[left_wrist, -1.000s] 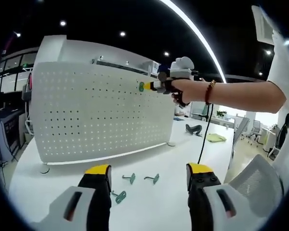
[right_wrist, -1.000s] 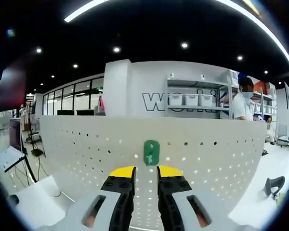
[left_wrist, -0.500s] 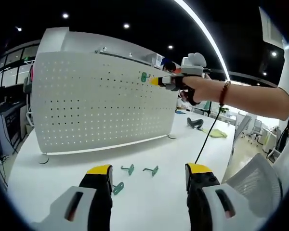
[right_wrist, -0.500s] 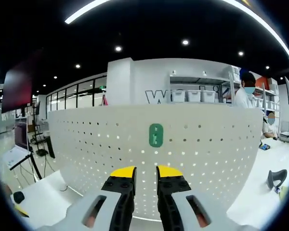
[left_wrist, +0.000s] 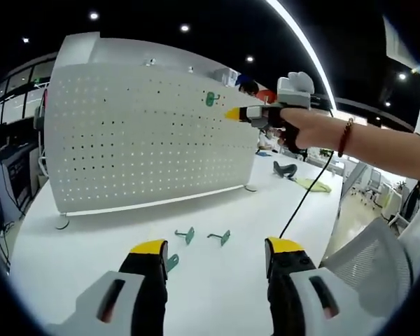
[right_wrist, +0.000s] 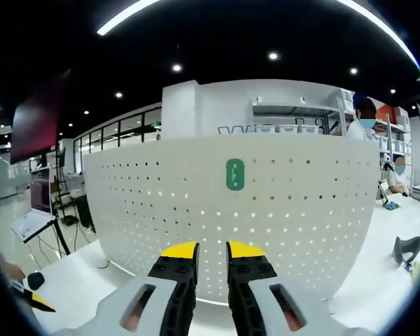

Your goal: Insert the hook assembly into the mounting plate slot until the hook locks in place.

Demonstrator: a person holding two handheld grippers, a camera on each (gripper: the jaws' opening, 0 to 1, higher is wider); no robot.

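White tabletop (left_wrist: 224, 210), upright white pegboard mounting plate (left_wrist: 147, 133) with green hook (right_wrist: 235, 174) seated near its top edge, right tool (right_wrist: 203, 253) nearly pressed together, empty, left tool (left_wrist: 213, 253) spread, three spare green hooks (left_wrist: 196, 241) on tabletop in left gripper view, no legible writing.

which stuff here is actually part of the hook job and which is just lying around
Part of the job:
- green hook mounted on the white pegboard
- right gripper, apart from that hook
- three spare green hooks on the table

Just lying about:
- dark curved object
- yellow-green item
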